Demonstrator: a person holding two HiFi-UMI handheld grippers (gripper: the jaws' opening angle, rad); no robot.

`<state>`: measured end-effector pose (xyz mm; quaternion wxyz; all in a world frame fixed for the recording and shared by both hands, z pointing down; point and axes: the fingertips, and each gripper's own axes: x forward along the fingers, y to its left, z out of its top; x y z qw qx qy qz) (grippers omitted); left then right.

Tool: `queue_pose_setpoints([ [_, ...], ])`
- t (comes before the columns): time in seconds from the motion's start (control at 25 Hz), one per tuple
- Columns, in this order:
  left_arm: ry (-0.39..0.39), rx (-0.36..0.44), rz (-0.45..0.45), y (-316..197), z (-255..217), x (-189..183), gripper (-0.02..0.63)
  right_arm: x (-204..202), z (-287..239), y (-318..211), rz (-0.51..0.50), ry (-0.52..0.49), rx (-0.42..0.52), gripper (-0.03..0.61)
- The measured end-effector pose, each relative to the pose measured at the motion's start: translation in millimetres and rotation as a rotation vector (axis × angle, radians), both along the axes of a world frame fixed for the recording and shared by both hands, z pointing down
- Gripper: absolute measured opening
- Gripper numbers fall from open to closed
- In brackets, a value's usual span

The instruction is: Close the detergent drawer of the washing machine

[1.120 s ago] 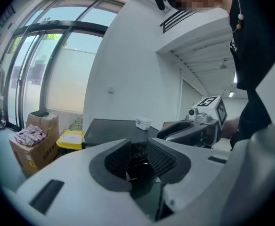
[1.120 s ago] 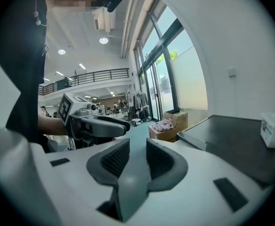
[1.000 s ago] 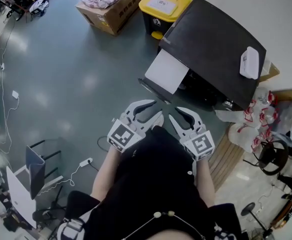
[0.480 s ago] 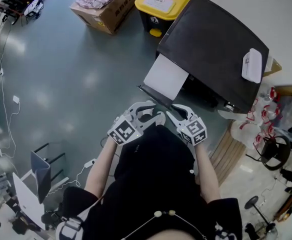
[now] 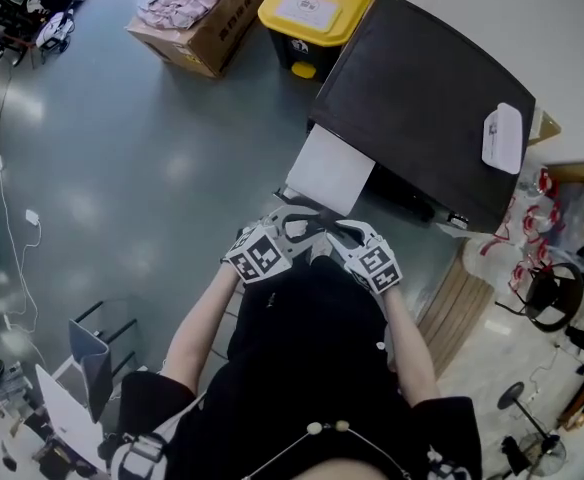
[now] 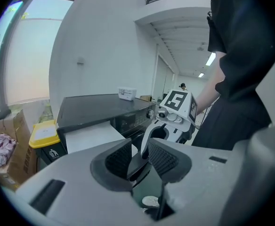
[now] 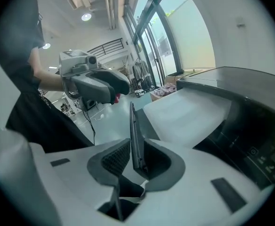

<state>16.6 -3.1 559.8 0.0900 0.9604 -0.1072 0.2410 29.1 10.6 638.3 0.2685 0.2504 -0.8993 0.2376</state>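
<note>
The dark washing machine [image 5: 422,98] has its white detergent drawer [image 5: 330,168] pulled out toward me, ending in a thin dark front panel [image 5: 307,203]. Both grippers sit side by side at that panel. In the left gripper view the left gripper [image 6: 138,157] is open, with the panel's edge [image 6: 138,167] between its ribbed pads and the right gripper [image 6: 175,117] just beyond. In the right gripper view the right gripper [image 7: 136,159] straddles the front panel [image 7: 134,135]. Its jaws are closing, with a gap still showing beside the left pad. The drawer's white top [image 7: 189,117] runs off to the right.
A yellow-lidded bin [image 5: 307,8] and a cardboard box of clothes [image 5: 197,13] stand beyond the machine. A small white device [image 5: 502,138] lies on the machine's top. Plastic bags [image 5: 562,228] crowd the right side. A chair [image 5: 97,353] and cables are on the floor at left.
Both grippers have moved down and forward from in front of my body to the drawer's front panel, which now lies between each pair of jaws.
</note>
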Motion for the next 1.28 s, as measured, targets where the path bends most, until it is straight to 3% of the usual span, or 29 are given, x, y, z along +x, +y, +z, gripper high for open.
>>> queue_pose_setpoints([
  [0.24,0.016,-0.035,0.002,-6.4,7.9,4.1,0.112,-12.7,3.4,-1.6,-0.058,0.012,0.014,0.051],
  [0.52,0.043,-0.082,-0.042,-21.0,5.0,1.2,0.11,-17.0,5.0,0.6,-0.11,0.035,0.019,0.038],
  [1.28,0.059,-0.066,-0.108,-36.1,-1.9,-5.1,0.11,-4.3,-12.7,-11.8,-0.123,0.03,0.048,0.032],
])
